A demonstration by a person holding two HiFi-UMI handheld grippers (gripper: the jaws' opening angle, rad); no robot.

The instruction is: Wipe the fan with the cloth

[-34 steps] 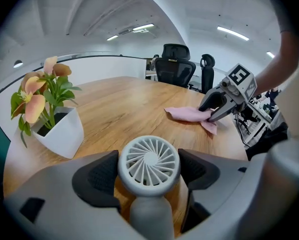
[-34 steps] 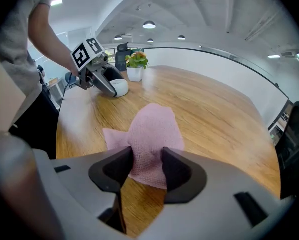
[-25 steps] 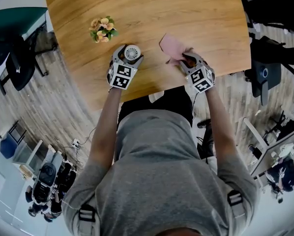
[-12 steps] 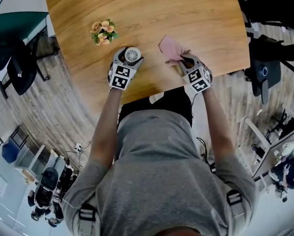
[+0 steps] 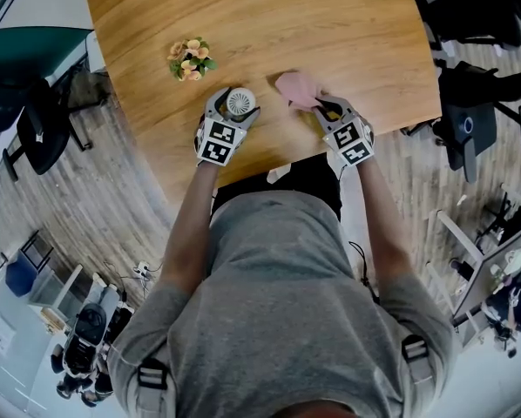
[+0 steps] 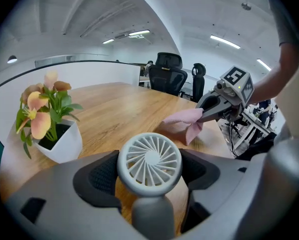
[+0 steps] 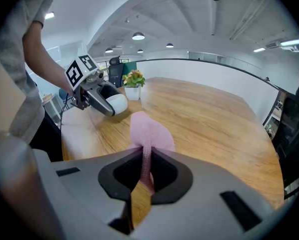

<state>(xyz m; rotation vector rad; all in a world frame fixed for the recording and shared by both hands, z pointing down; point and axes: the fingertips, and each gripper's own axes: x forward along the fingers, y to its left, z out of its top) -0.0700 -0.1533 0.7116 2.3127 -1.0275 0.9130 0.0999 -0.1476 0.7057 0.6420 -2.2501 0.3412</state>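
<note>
- Left tool (image 5: 234,104): both jaws are closed on the round head of the fan (image 6: 149,163), above the surface (image 5: 330,24). The fan's stem is cut off at the bottom of the left gripper view.
- Right tool (image 7: 147,171): its jaws have just been closing and are nearly together, pinching the pink cloth (image 7: 148,131), whose gripped edge is hidden.
- Cloth: just right of the fan, not touching it.

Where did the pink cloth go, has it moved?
Yes. In the head view the pink cloth has bunched up and shifted left, closer to the flower pot.
</note>
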